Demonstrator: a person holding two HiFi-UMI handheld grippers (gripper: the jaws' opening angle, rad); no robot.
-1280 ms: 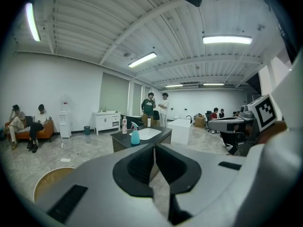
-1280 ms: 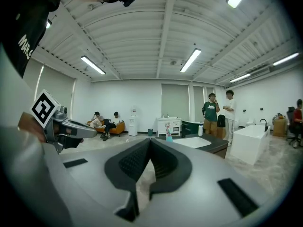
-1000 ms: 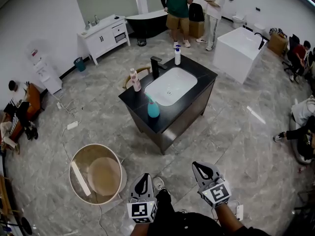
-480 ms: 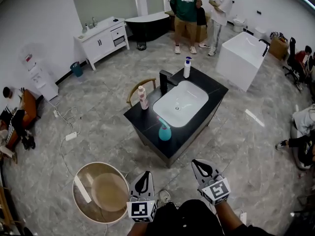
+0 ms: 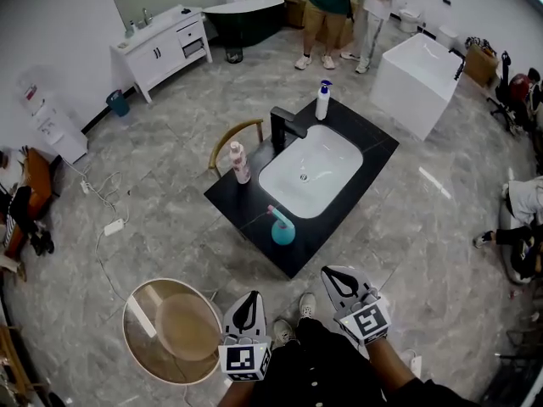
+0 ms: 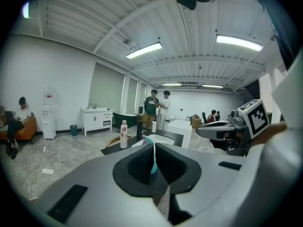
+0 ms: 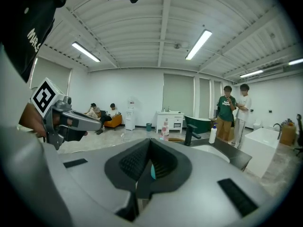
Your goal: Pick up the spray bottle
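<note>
holding jaws together on nothing: grey left gripper (image 5: 248,297) and grey right gripper (image 5: 327,272), both well short of the black counter (image 5: 254,214). teal plastic spray bottle with pink trigger (image 5: 282,228) stands upright at the counter's near edge. probably light, smooth and slippery; take the narrow neck.

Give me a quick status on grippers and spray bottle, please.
Left gripper, right gripper: jaws shut, empty. Spray bottle upright at near corner of counter. Nothing blocking.
</note>
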